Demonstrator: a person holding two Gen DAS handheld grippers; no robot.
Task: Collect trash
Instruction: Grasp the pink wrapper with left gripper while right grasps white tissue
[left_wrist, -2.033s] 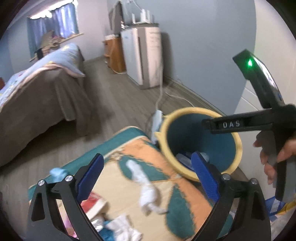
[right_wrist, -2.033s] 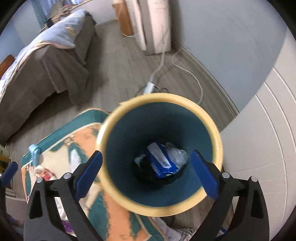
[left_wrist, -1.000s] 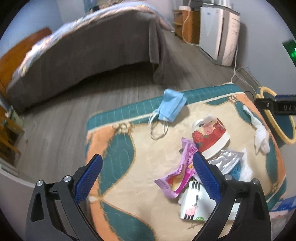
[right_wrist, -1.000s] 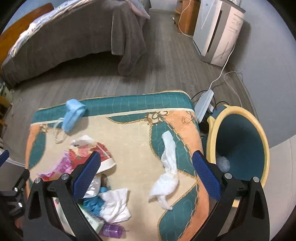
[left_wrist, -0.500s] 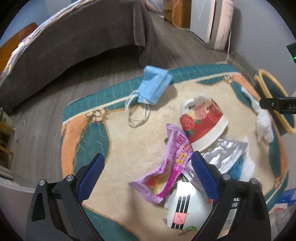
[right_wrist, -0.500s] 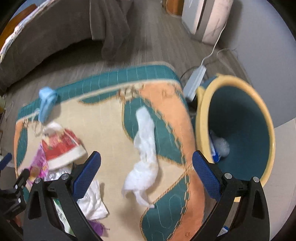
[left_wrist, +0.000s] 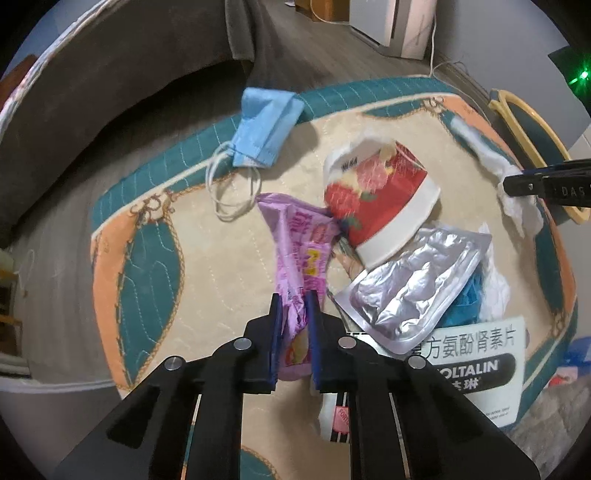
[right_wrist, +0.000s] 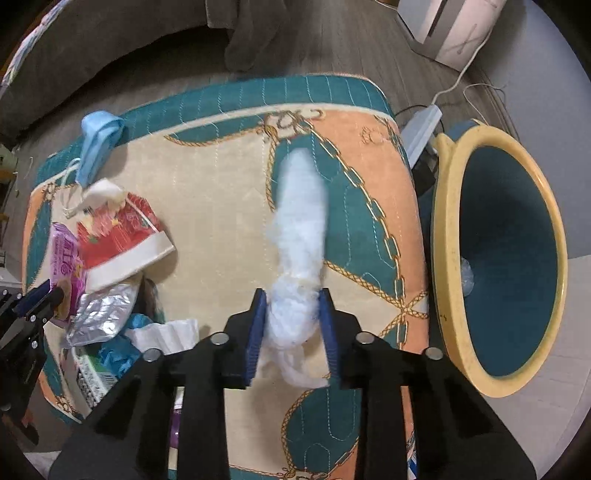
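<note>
A home bedroom is showing here: a bed (left_wrist: 122, 66) draped in a grey cover is filling the upper left of the frame, a patterned rug (right_wrist: 229, 177) is lying on wood-look flooring (right_wrist: 332, 33), and a white appliance (right_wrist: 454, 29) is standing at the upper right.

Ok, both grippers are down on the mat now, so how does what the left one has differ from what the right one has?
The left gripper pinches a glossy purple wrapper, flat and printed; the right gripper squeezes a plain white tissue, soft and bulky. The left jaws are nearly together on the thin wrapper; the right jaws stand wider around the tissue wad. The wrapper lies against the red cup; the tissue lies alone. Both jaws have just closed, and both pieces still touch the mat.
</note>
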